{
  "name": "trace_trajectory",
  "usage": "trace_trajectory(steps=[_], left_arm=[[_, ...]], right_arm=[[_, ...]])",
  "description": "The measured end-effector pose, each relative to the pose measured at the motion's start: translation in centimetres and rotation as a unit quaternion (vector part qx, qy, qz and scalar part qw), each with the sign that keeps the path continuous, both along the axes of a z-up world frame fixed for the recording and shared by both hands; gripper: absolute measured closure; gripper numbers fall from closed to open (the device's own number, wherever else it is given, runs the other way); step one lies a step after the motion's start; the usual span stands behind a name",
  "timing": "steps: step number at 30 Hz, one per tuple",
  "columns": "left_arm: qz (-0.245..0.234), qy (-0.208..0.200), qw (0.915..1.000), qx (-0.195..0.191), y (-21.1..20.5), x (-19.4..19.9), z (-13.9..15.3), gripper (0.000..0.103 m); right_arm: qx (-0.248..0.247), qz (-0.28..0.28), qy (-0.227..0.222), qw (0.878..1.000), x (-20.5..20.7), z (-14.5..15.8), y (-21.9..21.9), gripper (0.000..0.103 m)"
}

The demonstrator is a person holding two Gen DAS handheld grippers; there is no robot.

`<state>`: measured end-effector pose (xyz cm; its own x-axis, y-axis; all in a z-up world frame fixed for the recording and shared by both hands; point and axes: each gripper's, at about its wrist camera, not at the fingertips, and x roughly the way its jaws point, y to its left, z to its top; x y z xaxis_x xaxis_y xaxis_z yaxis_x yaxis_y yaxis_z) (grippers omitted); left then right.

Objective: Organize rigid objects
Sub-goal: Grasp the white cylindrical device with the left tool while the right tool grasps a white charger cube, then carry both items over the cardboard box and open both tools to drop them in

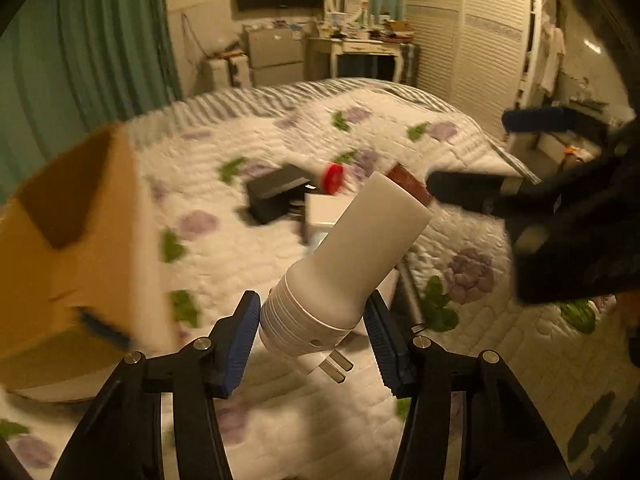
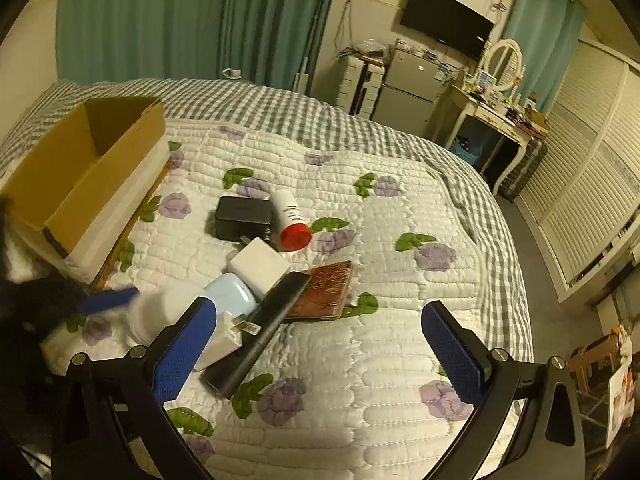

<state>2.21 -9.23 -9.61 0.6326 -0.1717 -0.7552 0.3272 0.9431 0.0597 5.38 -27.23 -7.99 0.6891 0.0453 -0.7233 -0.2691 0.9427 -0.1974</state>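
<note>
My left gripper (image 1: 314, 320) is shut on a white plug-in device (image 1: 344, 264) with two metal prongs, held tilted above the bed. An open cardboard box (image 1: 80, 240) is close at its left; it also shows in the right wrist view (image 2: 84, 176). My right gripper (image 2: 320, 344) is open and empty over the quilt. Below it lie a black remote (image 2: 264, 328), a white charger (image 2: 228, 336), a light blue case (image 2: 232, 296), a white box (image 2: 260, 264), a brown wallet (image 2: 324, 290), a black box (image 2: 242, 216) and a white bottle with a red cap (image 2: 290, 220).
The bed has a white floral quilt (image 2: 360, 360) over a grey checked sheet (image 2: 280, 104). Behind it are green curtains (image 2: 160, 20), a fridge (image 2: 412, 88), a dressing table (image 2: 492, 116) and white louvred wardrobe doors (image 2: 580, 184).
</note>
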Motion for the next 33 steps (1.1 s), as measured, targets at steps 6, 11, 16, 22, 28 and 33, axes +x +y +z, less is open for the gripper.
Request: trace_trajectory(steps=[6, 11, 16, 22, 28, 33], left_arm=[[0.063, 0.038, 0.9971, 0.02, 3.7, -1.1, -0.1, 0.049], [0.096, 0.073, 0.9926, 0.019, 5.7, -1.4, -1.8, 0.049], [0.104, 0.078, 0.9915, 0.011, 6.6, -1.2, -2.0, 0.049], [0.109, 0.074, 0.9913, 0.005, 7.0, -1.6, -1.7, 0.049], [0.103, 0.066, 0.9925, -0.005, 6.7, -2.2, -0.9, 0.049], [0.102, 0.045, 0.9935, -0.018, 6.8, -3.1, 0.8, 0.049]], right_arm=[[-0.024, 0.042, 0.009, 0.999, -0.2, -1.3, 1.9, 0.0], [-0.051, 0.092, 0.037, 0.994, -0.4, -3.3, 3.9, 0.006], [-0.084, 0.154, 0.076, 0.982, -0.8, -6.6, 7.2, 0.018], [-0.148, 0.161, 0.109, 0.97, -0.3, -10.8, 9.3, 0.025], [-0.152, 0.126, 0.101, 0.975, 0.0, -10.3, 8.6, 0.045], [-0.125, 0.125, 0.081, 0.981, -1.9, -8.2, 8.4, 0.045]])
